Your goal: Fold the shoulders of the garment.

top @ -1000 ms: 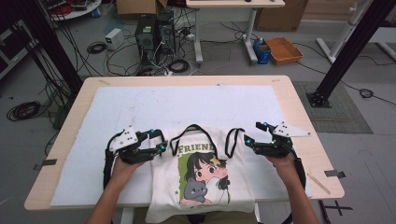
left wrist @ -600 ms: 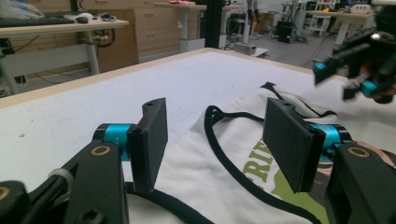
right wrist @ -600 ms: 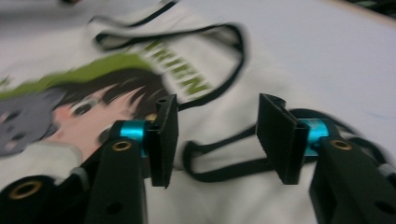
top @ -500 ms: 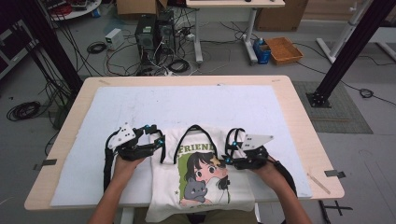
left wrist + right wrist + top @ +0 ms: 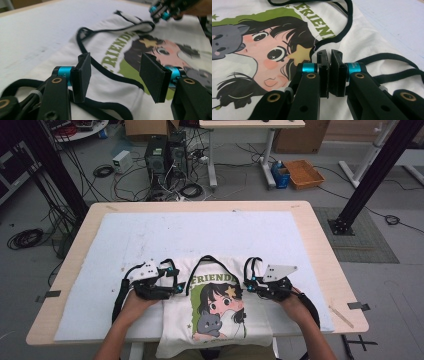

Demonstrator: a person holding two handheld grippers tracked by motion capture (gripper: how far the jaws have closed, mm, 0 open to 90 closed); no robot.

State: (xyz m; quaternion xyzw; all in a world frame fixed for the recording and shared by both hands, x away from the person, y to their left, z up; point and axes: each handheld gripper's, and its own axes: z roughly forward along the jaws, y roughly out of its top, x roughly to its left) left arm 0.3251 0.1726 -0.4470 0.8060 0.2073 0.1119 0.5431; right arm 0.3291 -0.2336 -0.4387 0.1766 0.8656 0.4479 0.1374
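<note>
A white tote bag point(image 5: 215, 305) printed with a cartoon girl, a grey cat and "FRIENDS" lies flat on the pale mat point(image 5: 200, 230), its bottom hanging over the near table edge. Black straps point(image 5: 387, 60) loop out at its top and both sides. My left gripper point(image 5: 174, 279) rests at the bag's upper left edge, open, with the cloth and a strap point(image 5: 110, 72) lying below its spread pads point(image 5: 155, 75). My right gripper point(image 5: 249, 282) sits on the bag's upper right part. Its jaws have just been closing and now stand shut point(image 5: 328, 72); I see no cloth between them.
The wooden table point(image 5: 320, 250) carries the mat, with tape bits near its side edges. Beyond the far edge on the floor stand computer cases point(image 5: 165, 155) amid cables, and an orange crate point(image 5: 304, 172). Black frame posts point(image 5: 367, 175) rise at the right and left.
My right gripper has slid left from beside the bag onto its right edge and its jaws have closed. The left gripper has edged slightly right toward the bag.
</note>
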